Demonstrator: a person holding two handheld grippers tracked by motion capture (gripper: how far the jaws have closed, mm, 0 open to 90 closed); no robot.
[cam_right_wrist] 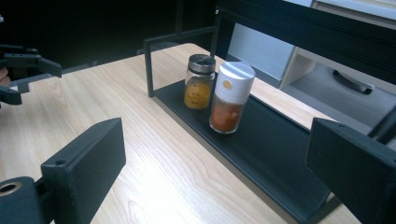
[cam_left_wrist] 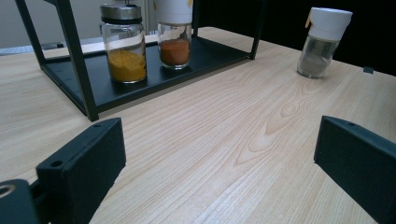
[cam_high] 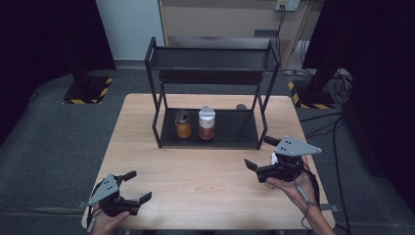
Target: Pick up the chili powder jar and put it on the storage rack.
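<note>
Two spice jars stand side by side on the lower shelf of the black rack (cam_high: pixel 210 139) at the far middle of the counter (cam_high: pixel 195 171): a yellow-spice jar (cam_high: pixel 183 124) at left and a white-capped red-spice jar (cam_high: pixel 206 123) at right, nearly touching. A third, grey-spice shaker (cam_left_wrist: pixel 324 42) stands loose on the counter right of the rack, by the right gripper (cam_high: pixel 258 153). Likely it awaits shelving. That gripper is wide and empty. The left gripper (cam_high: pixel 138 186), near left, is likewise wide and empty.
</note>
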